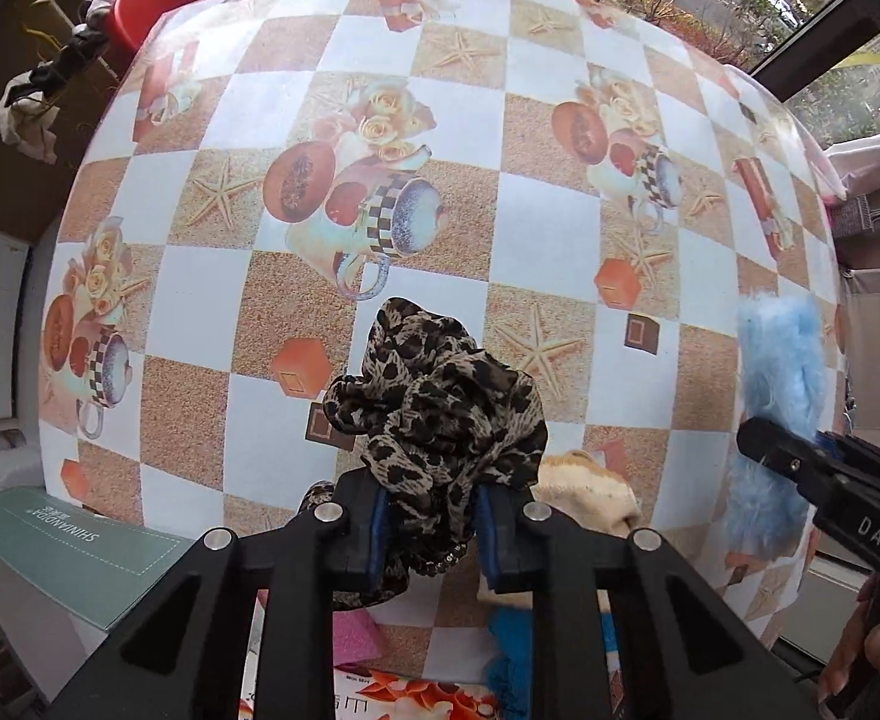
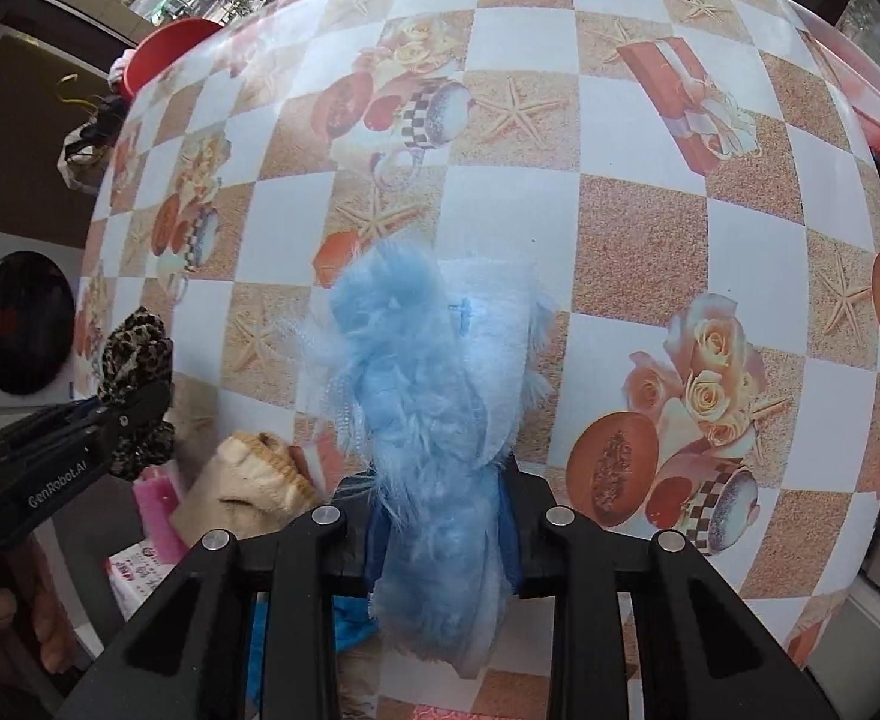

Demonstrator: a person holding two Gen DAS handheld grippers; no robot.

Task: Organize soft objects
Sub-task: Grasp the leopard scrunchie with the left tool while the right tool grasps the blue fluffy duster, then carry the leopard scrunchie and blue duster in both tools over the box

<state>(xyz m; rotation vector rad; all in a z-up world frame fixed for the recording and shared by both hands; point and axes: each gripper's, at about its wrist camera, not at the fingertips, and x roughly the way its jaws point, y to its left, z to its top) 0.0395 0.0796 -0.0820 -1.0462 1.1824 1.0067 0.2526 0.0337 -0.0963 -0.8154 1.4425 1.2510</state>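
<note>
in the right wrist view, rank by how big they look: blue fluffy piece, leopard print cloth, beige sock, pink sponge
1. blue fluffy piece, though it is nearest the lens, clamped in the right gripper, which inflates it.
2. beige sock.
3. leopard print cloth, partly hidden by the left gripper; close to the sock, so unsure.
4. pink sponge.

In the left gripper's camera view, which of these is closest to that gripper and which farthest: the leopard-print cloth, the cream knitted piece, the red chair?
1. The leopard-print cloth, pinched in the left gripper itself.
2. The cream knitted piece, lying on the table just to its right.
3. The red chair, beyond the table's far left edge.
</note>
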